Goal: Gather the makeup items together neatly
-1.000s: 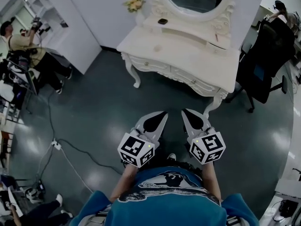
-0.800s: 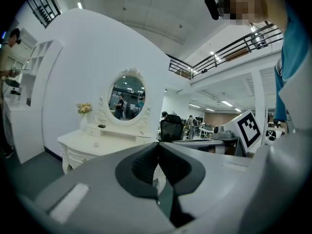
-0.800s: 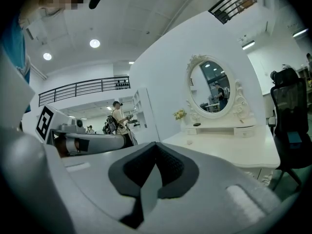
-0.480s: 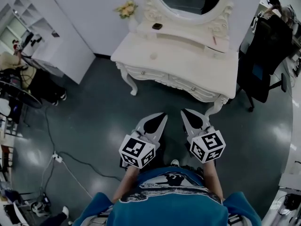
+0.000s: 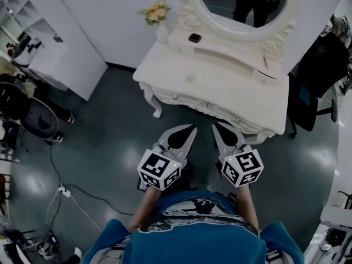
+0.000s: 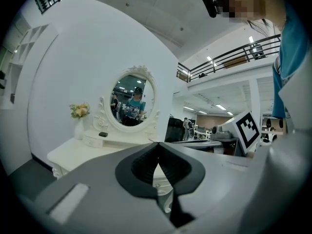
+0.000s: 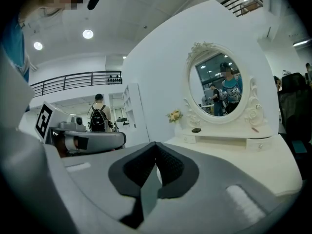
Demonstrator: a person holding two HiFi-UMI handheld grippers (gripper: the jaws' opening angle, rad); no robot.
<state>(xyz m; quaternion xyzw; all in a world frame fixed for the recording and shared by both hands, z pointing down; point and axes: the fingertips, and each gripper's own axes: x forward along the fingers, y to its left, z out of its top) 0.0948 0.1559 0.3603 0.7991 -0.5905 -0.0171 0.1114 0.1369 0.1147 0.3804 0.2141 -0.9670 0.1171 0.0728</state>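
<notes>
A person in a blue shirt is standing before a white dressing table (image 5: 220,89) with an oval mirror (image 5: 242,4), seen from above. The left gripper (image 5: 190,131) and right gripper (image 5: 216,127) are being held side by side at waist height, pointing at the table's front edge. Both have their jaws pressed together with nothing between them, probably because nothing is within reach yet. The makeup items are lying on the raised shelf under the mirror. A small dark compact (image 5: 194,38) is sitting near its left end and a thin reddish stick (image 5: 265,62) near its right end, well apart. A vase of flowers (image 5: 155,12) is standing at the table's back left corner. The gathering appears not yet begun.
</notes>
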